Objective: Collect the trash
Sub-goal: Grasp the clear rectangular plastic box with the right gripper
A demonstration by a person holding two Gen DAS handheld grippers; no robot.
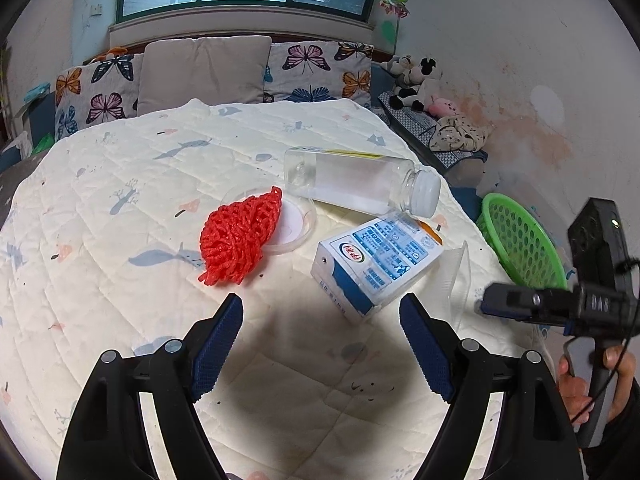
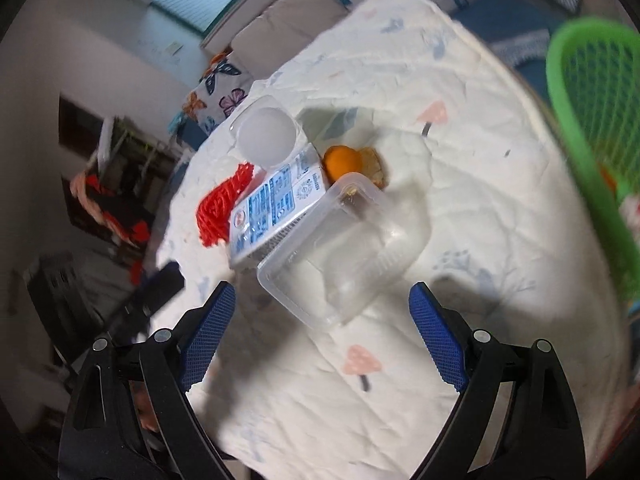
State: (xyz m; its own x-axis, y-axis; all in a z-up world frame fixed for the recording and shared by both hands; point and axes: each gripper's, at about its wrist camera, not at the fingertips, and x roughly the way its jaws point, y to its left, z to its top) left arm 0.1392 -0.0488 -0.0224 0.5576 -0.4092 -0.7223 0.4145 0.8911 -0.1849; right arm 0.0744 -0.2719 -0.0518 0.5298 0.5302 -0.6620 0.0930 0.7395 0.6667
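Quilted bedspread [image 1: 120, 184], butterfly cushions [image 1: 316, 70] behind

A cream quilted bedspread [image 1: 132, 168] printed with pale blue fish, small trees and pink mushrooms covered the rounded supporting surface. Directly on it lay a crumpled red plastic mesh net [image 1: 238, 238], partly over a shallow clear round plastic lid [image 1: 298, 220]; a clear plastic bottle with a white cap [image 1: 360, 184], on its side; a blue-and-white milk carton [image 1: 376, 264], tipped over; a clear rectangular plastic container [image 2: 340, 248], touching the carton; and a piece of orange peel [image 2: 344, 160] just beyond both. A green perforated plastic basket [image 1: 520, 240] stood past the quilt's right edge.
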